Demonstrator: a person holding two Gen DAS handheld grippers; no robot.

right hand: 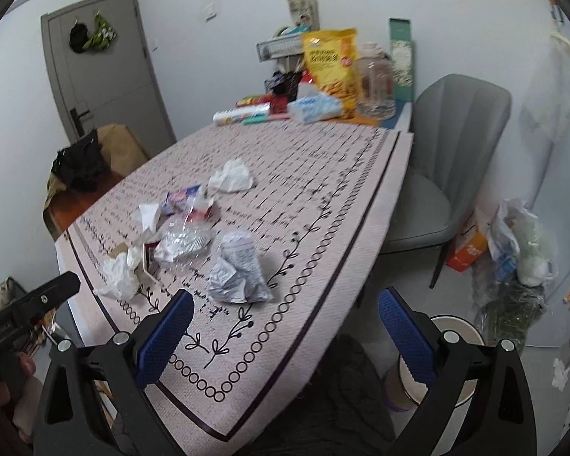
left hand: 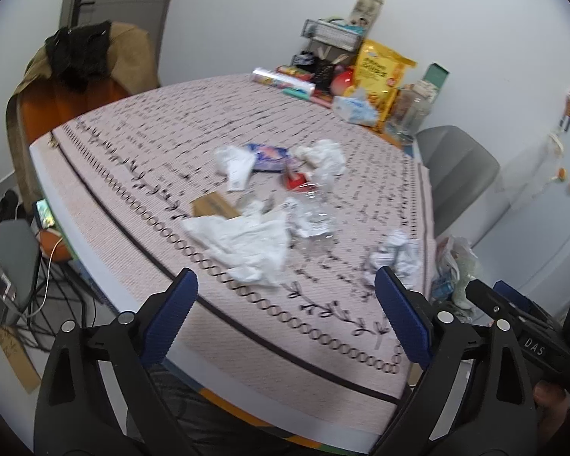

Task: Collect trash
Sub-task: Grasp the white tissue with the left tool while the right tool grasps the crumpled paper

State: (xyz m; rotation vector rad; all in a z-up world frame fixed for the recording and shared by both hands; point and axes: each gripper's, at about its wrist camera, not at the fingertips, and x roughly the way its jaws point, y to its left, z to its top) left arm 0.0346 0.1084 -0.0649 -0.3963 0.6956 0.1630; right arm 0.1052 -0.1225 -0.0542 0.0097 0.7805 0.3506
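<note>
While both grippers (left hand: pixel 285 315) gape, crumpled paper (right hand: pixel 239 269) nr table edge (right hand: pixel 372 243) (R side).

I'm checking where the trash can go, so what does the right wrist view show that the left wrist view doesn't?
Only the right wrist view shows the round bin on the floor beside the table, and the orange box past the grey chair. Only the left wrist view shows the phone on its cable, low left. Both share the crumpled paper ball, the white plastic bag and the yellow snack bag.
</note>
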